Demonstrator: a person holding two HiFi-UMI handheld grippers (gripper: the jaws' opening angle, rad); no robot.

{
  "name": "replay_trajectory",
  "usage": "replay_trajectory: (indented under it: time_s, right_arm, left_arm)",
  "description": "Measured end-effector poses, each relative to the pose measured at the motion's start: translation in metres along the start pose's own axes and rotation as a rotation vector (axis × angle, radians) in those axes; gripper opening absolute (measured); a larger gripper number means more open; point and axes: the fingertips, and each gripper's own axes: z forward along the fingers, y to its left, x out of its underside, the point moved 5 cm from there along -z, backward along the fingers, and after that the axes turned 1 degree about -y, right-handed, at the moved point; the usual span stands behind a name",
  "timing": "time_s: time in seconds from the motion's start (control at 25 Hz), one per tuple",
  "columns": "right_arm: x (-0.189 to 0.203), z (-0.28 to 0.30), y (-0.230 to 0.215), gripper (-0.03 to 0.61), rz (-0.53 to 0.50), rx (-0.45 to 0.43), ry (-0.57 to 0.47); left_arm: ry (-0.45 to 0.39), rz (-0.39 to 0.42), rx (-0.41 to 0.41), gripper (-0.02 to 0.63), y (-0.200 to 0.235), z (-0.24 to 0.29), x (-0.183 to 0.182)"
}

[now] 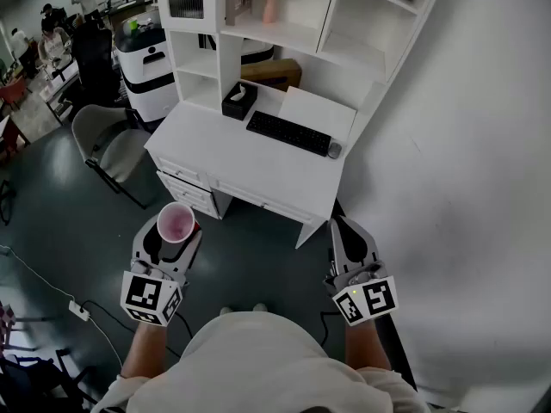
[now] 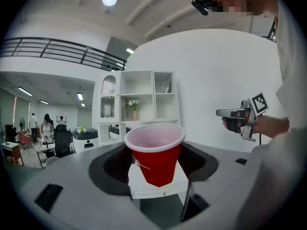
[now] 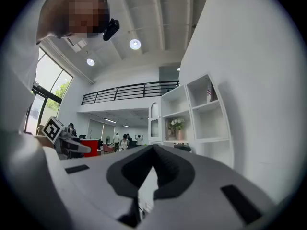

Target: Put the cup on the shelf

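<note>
- Head view — the left tool (image 1: 172,239) is pinching the red cup (image 1: 176,223). The cup is sitting upright, mouth up, over the floor (image 1: 258,248) just in front of the white counter (image 1: 250,166). The right tool (image 1: 349,235) is hanging well apart from it, beside the wall (image 1: 465,188).
- Left gripper view — the jaws are standing wide and pressing on the cup's sides; the shelf (image 2: 144,97) is showing behind it.
- Right gripper view — the jaws are pressing together with nothing between them.
</note>
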Motion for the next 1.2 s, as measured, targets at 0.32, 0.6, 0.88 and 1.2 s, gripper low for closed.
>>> replay_trajectory:
  time_s: [0.32, 0.6, 0.88, 1.2]
  right_arm:
    - [0.0, -0.006, -0.004, 0.003, 0.0, 0.005, 0.005]
    - [0.003, -0.008, -0.005, 0.003, 0.004, 0.004, 0.009]
    - [0.006, -0.012, -0.009, 0.005, 0.024, -0.02, 0.006]
    - [0.014, -0.017, -0.029, 0.005, 0.023, -0.038, 0.021]
  left_arm:
    - [0.0, -0.005, 0.006, 0.299, -0.007, 0.001, -0.001]
    - [0.011, -0.013, 0.009, 0.299, -0.01, 0.001, 0.002]
    - [0.014, -0.02, 0.006, 0.299, -0.016, 0.005, 0.004]
    - [0.006, -0.023, -0.016, 0.299, -0.026, 0.019, -0.002]
